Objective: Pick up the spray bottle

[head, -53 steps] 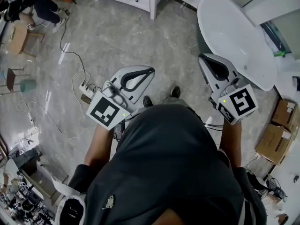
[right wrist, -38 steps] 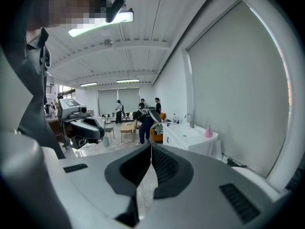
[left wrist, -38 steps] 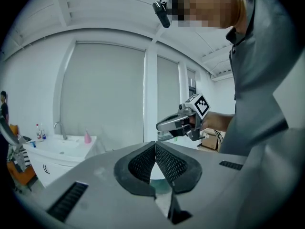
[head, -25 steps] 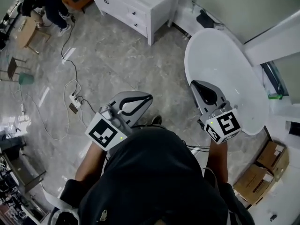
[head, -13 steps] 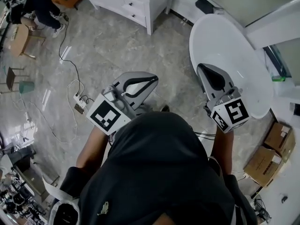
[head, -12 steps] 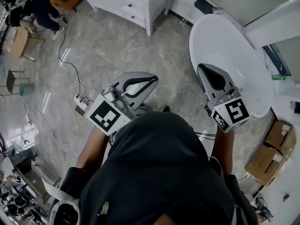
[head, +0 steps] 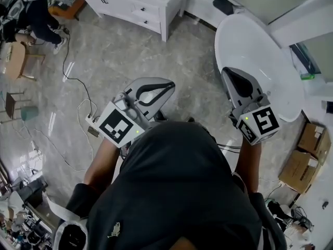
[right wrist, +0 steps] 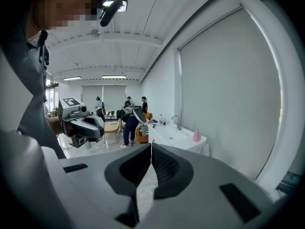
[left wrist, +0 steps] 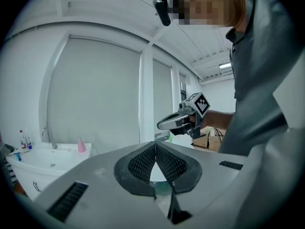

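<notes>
The tub (head: 256, 50) stands right of the cabinet (head: 139, 0), boxes (head: 304, 156) beyond it.

Left claw (head: 170, 84), right claw (head: 227, 71) carried forward over floor; cabinet (head: 151, 4), bathtub (head: 260, 46) shifted in head view.

No words, brand names or numbers can be read. The left gripper (head: 169, 85) bears a black-and-white square code marker (head: 118, 127) at 9 o'clock in the head view. The right gripper (head: 225, 71) bears a second marker (head: 260, 123) at 3 o'clock. Any print on the cardboard boxes (head: 304, 160) at 4 o'clock is too small to read.
</notes>
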`<action>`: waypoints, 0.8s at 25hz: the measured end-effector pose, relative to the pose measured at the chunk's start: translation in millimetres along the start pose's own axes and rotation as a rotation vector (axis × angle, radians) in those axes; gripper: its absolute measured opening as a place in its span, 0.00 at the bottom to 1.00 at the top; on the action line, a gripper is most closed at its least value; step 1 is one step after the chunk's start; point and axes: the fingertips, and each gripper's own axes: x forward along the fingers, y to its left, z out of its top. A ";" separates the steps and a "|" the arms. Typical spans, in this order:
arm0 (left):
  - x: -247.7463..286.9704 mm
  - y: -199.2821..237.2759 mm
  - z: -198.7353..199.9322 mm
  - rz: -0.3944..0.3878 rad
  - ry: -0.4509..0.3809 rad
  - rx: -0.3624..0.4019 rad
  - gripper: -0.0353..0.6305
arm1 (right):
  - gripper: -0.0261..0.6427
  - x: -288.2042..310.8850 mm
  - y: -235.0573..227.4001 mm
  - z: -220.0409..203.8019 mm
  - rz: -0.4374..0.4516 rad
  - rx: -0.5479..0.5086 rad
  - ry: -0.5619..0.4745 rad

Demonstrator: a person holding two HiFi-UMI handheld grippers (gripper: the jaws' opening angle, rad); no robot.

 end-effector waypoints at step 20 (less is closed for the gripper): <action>25.3 44.5 -7.5 0.123 0.021 -0.057 0.06 | 0.05 45.4 -41.4 9.8 0.111 -0.033 0.007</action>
